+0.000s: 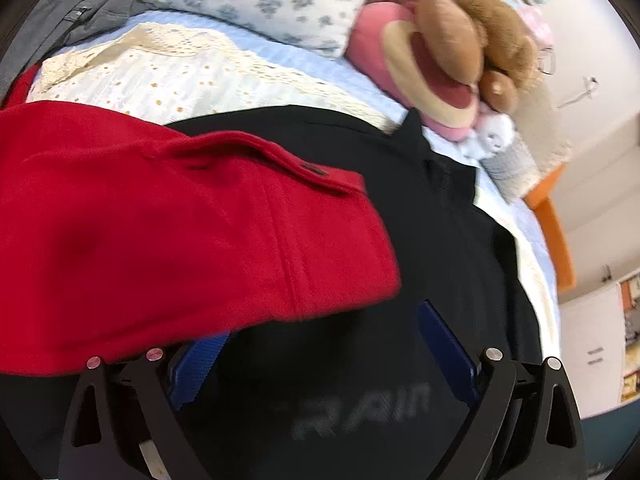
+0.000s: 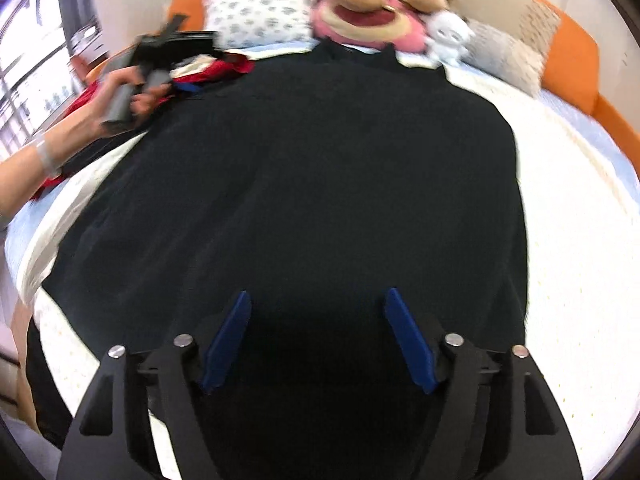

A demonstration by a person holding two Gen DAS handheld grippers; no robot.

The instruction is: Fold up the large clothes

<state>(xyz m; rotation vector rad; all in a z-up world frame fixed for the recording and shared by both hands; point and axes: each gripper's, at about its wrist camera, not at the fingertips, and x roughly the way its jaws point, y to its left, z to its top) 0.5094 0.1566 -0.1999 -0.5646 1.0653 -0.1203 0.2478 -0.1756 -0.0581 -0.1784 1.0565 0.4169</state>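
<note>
Nearest, right wrist view: right gripper (image 2: 318, 340), blue pads (image 2: 228, 344) spread apart, nothing between them — released, poised over the near hem of the black garment (image 2: 320, 168).

Black garment: large, dark, spread flat lengthwise on the bed, collar end toward the far pillows. Blurred; fabric detail cannot be told.

White eyelet bedspread (image 2: 560, 240): under the garment, bare on the right side and along the near left edge.

Left wrist view: left gripper (image 1: 320, 344), blue pads wide apart, empty; black cloth with pale lettering, partly legible, lies below the jaws. Red garment (image 1: 160, 220): heavy cloth with a buttoned tab, draped over the left side of the black garment and covering the tip of the gripper's left pad.

Left hand (image 2: 124, 96): seen from the right wrist view at the far left edge of the black garment, wrapped round the grip of the left gripper, a pale band at the wrist.

Middle distance: grey clothing (image 1: 60, 20) at the far left of the bed, beyond the red garment.

Far end: floral pillow (image 2: 260, 8), pink plush toy (image 2: 368, 24) with a brown plush bear (image 1: 480, 28) on top, small white plush (image 2: 448, 36) beside it, beige cushion (image 2: 516, 44) — all against the orange headboard (image 2: 576, 56).
</note>
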